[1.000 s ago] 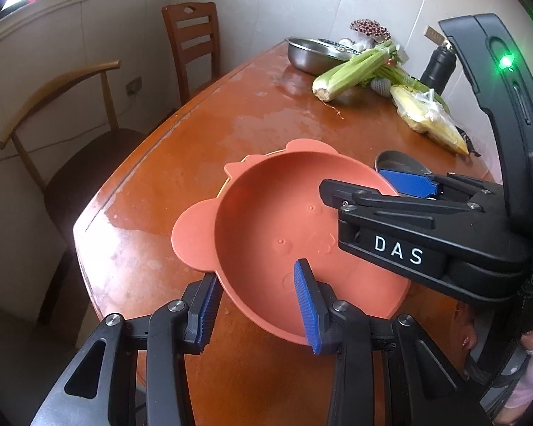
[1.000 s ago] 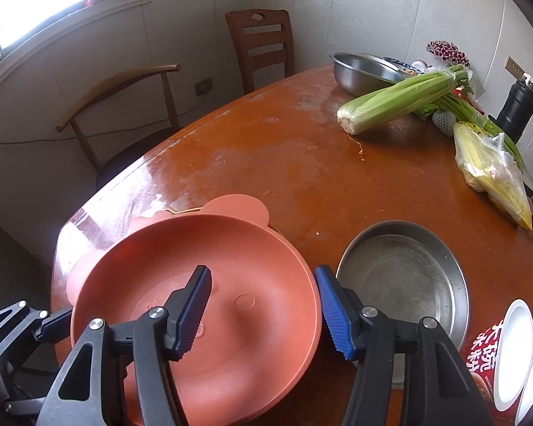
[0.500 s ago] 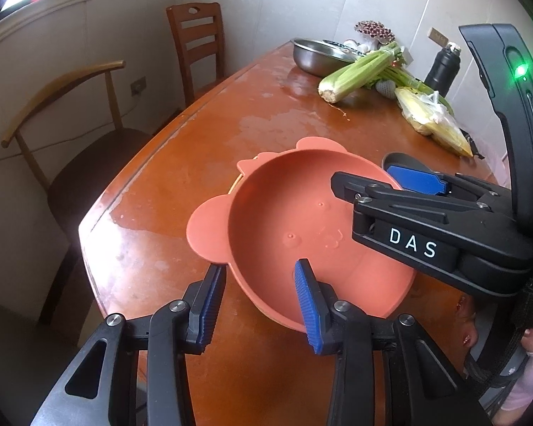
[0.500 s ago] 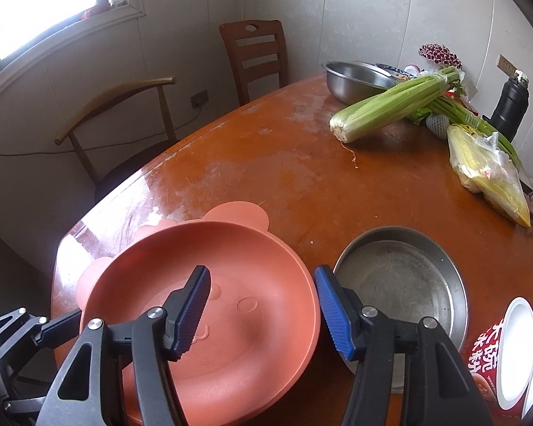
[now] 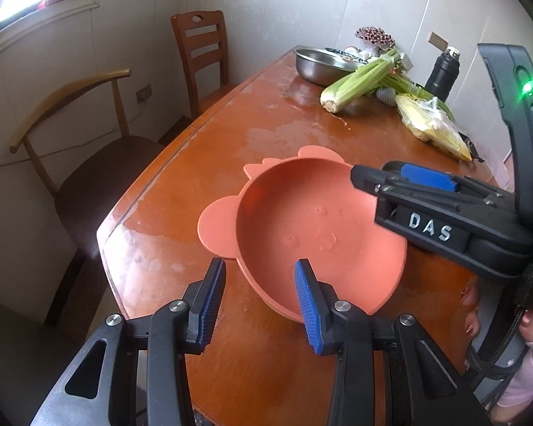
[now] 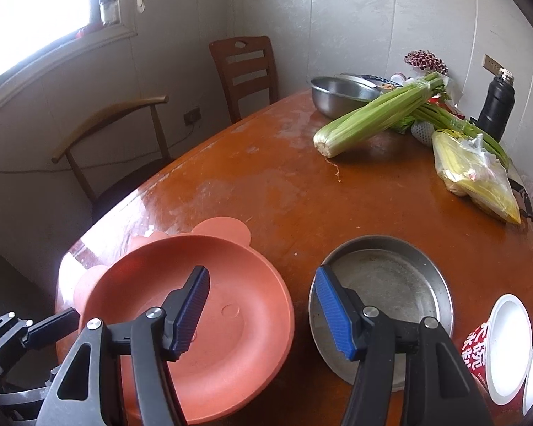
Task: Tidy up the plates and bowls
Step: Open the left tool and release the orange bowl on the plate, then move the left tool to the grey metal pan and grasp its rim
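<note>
Near the front corner of the counter (image 6: 273, 191) sits the orange eared bowl (image 5: 316, 234), seemingly nested on another like it, since a second set of ears peeks out behind. Just beside it on the right lies the shallow steel plate (image 6: 391, 284). The left tool (image 5: 259, 301) hangs spread over the bowl's near rim, one pad outside and one inside, neither pressing. The right tool (image 6: 263, 316) is opening, its pads apart above the gap between bowl and plate, with nothing pinched. Beyond, a steel basin (image 6: 337, 97), celery (image 6: 373, 117) and a bag of yellow produce (image 6: 476, 177) crowd the far end.

The step looks like taking one dish to sort it. To do it well, I'd settle one tool squarely over a rim, bite deep enough that the soft edge does not fold, and lift straight so the lower bowl stays put. Keep both tools from colliding; they hover close.
</note>
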`<action>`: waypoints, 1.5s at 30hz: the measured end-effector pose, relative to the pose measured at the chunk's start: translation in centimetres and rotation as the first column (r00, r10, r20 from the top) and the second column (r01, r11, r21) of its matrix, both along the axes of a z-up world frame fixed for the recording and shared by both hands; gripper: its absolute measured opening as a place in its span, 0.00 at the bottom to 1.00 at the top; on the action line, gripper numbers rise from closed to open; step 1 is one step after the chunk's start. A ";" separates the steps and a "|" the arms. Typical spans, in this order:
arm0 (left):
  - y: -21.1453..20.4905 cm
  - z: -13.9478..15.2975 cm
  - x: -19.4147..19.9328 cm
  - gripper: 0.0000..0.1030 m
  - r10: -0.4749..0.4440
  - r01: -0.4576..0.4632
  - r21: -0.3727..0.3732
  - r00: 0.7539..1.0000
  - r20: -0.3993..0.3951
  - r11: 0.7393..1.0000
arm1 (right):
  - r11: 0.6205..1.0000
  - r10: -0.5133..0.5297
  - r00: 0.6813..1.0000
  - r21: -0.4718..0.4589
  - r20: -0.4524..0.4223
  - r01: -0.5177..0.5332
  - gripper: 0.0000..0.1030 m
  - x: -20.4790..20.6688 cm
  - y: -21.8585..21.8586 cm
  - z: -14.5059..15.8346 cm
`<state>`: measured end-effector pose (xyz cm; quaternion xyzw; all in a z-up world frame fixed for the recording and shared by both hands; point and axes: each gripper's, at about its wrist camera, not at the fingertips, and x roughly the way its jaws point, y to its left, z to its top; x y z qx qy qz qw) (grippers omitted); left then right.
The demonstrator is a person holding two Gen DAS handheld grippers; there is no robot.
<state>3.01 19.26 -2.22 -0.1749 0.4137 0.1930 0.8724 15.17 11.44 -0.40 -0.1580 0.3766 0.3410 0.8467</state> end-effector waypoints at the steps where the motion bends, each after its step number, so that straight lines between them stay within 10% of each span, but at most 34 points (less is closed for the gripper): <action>1: -0.1 0.0 0.0 0.40 -0.001 0.001 0.003 1.000 -0.003 1.000 | 1.000 -0.003 1.000 0.004 0.002 0.003 0.60 0.0 -0.1 0.1; 18: -0.4 4.9 -1.2 0.48 0.017 -0.025 0.094 0.996 0.082 0.995 | 0.989 -0.109 0.993 0.111 0.052 0.103 0.64 -1.7 -5.8 4.6; 45: -10.1 9.6 6.1 0.53 -0.349 0.340 0.115 0.935 0.066 0.933 | 0.932 -0.304 0.952 0.199 -0.029 0.303 0.65 -2.5 -18.9 5.7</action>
